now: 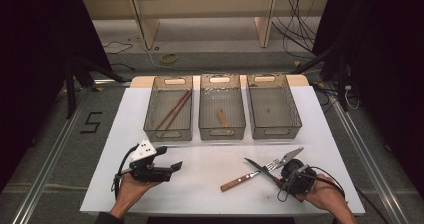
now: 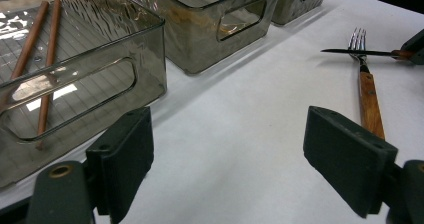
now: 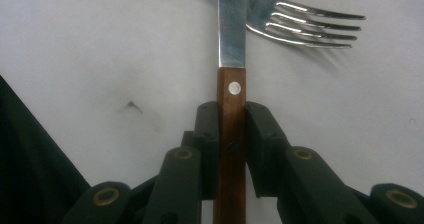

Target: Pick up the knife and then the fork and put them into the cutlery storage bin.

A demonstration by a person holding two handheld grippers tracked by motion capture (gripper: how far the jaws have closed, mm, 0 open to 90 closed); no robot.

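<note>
Gripping a knife (image 3: 231, 109) by its wooden handle, the right gripper (image 1: 296, 176) sits w/ steel blade crossing over the fork (image 1: 250, 176) tines. Left gripper (image 1: 159, 168), well left of fork, rests w/ jaws wide apart, nothing between.

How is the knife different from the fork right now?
The knife is clamped by its wooden handle in the right gripper, while the fork lies loose on the white table. The knife's metal end is one flat blade; the fork's metal end splits into prongs. The knife's blade crosses over the fork's prongs. Both have brown wooden handles and shiny metal ends.
</note>
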